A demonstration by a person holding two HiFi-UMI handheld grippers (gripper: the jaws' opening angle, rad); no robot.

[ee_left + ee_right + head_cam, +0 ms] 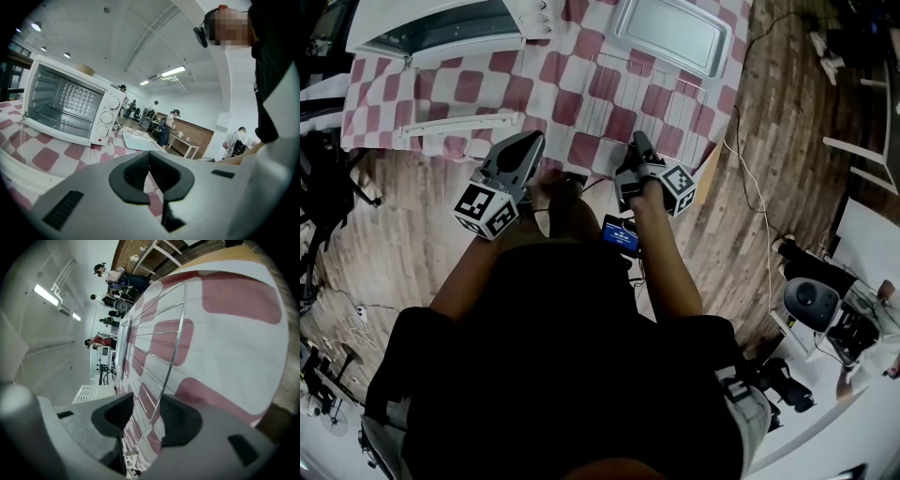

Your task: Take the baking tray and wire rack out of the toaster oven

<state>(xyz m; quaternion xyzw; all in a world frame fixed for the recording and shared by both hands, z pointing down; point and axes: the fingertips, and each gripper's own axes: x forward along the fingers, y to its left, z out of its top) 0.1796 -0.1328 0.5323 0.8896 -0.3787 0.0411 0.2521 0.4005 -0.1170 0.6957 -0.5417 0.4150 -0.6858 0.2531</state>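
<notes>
The white toaster oven point(441, 23) point(65, 105) stands at the table's far left with its door down and its inside bare. Lying flat at the far right of the table is the baking tray point(670, 33) point(140, 139). The wire rack point(642, 98) point(157, 348) rests on the checkered cloth nearer the front edge. My right gripper point(637, 141) point(147, 411) is open at the rack's near edge, with the rim wire running between its jaws. My left gripper point(532, 141) point(149, 154) is shut on nothing, above the table's front edge and pointing at the oven.
The oven's open door ends in a white handle bar point(459, 125) just ahead of my left gripper. The checkered table point(384, 84) stops at my grippers, with wooden floor and cables point(750, 187) beyond it. Several people stand at benches in the background point(166, 124).
</notes>
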